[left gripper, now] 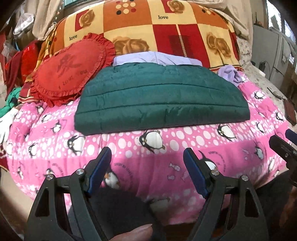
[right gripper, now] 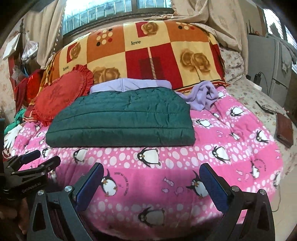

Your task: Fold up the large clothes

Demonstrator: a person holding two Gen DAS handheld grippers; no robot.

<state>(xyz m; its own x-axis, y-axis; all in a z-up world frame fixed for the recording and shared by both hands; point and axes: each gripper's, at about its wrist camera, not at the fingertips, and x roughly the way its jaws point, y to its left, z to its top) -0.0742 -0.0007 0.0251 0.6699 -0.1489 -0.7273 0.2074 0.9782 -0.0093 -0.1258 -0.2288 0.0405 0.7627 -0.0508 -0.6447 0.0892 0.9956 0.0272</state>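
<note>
Across the bed (right gripper: 241, 129), on its pink penguin quilt (left gripper: 148, 153), lies the folded green quilted jacket (left gripper: 161, 103) — flat, its far edge touching a lilac garment (left gripper: 157, 58). Beside it leans a red frilled cushion (left gripper: 72, 68). Both my left gripper (left gripper: 147, 163) and right gripper (right gripper: 151, 183) hang over the quilt's near edge, jaws wide, nothing between them. Only the right view shows the window (right gripper: 118, 9) and the whole brown case (right gripper: 285, 129) — the left view catches just its edge, and a fingertip (left gripper: 135, 231) at the bottom.
</note>
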